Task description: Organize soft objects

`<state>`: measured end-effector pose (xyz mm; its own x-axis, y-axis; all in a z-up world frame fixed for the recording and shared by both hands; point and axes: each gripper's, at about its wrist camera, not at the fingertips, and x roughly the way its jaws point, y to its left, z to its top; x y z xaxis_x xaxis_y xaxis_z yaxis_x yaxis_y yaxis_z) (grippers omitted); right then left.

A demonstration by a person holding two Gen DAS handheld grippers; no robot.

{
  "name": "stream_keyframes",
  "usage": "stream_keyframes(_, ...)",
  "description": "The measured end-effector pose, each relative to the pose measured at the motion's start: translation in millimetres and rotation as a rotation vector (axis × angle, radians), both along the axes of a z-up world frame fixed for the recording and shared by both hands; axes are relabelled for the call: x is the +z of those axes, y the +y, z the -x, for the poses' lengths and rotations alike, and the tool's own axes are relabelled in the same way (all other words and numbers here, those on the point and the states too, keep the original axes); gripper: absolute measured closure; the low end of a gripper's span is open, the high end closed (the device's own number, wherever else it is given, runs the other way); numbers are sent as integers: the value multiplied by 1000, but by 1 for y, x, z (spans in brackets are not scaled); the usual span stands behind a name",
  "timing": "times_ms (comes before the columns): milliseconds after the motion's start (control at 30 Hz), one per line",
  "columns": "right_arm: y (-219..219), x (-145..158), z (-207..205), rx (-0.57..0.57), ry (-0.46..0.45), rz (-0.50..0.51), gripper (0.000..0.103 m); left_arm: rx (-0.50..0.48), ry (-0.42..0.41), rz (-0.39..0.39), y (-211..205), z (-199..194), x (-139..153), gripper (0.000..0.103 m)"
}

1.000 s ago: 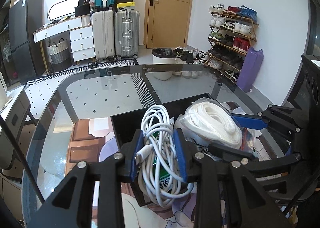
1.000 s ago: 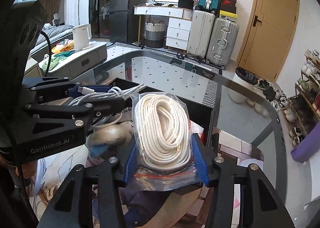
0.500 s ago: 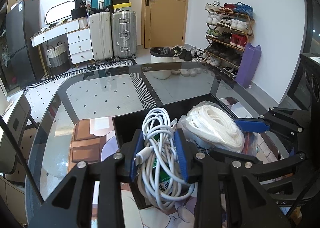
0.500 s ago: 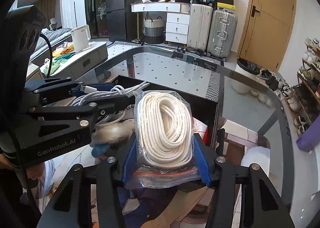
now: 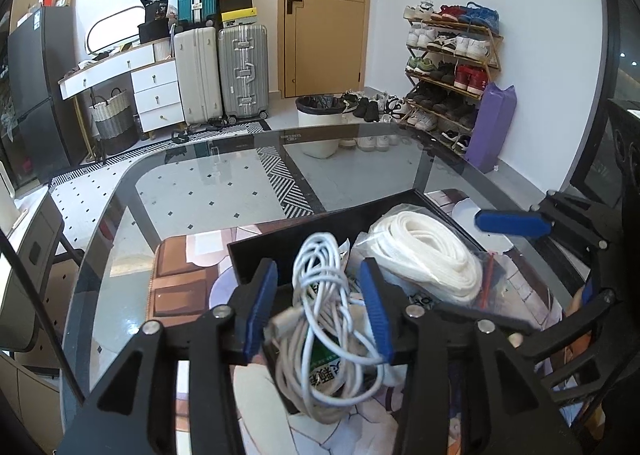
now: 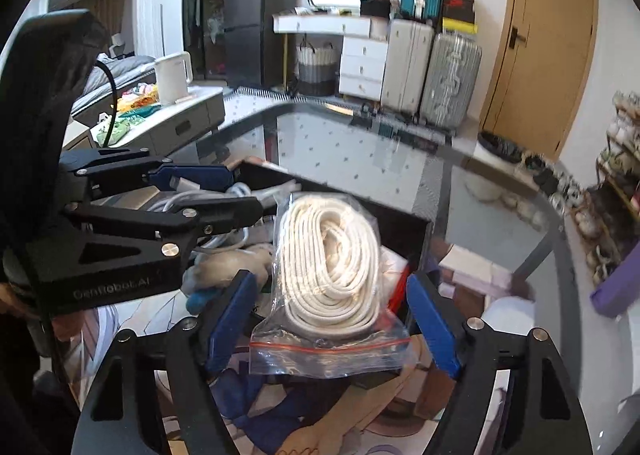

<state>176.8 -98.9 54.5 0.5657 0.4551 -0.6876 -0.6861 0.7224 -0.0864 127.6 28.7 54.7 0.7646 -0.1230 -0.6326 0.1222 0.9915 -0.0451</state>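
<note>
Over the black tray (image 5: 280, 251), both grippers' jaws were opening, releasing the cable bundle (image 5: 324, 319) and the bagged rope (image 6: 328, 263) inside it.

Left tool (image 5: 316, 311) opening off white cable bundle (image 5: 324, 319), right tool (image 6: 332, 319) opening off bagged rope (image 6: 332, 267)

Bagged white rope (image 6: 330, 259) between opening hand-held gripper (image 6: 332, 319) jaws

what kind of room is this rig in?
Most likely a lived-in home, an entryway or living area: a shoe rack by the door, suitcases against the wall, a fridge beyond the glass table.
</note>
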Motion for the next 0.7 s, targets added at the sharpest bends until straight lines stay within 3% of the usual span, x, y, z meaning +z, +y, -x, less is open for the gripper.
stream_keyframes(200, -22, 13, 15, -11, -72, -67, 4, -21, -16, 15, 1, 21, 5, 41)
stream_keyframes(233, -26, 14, 17, -14, -75, -79, 2, -24, -21, 18, 1, 25, 6, 36)
stream_keyframes(300, -34, 14, 21, -23, -79, -106, 1, -22, -39, 26, 1, 34, 5, 5)
stream_keyframes(500, -52, 15, 36, -30, -89, -205, 1, 15, -108, 26, 2, 58, 6, 3)
stream_keyframes(700, -59, 5, 55, -5, -106, -237, 1, 61, -165, 36, 4, 74, -2, 0)
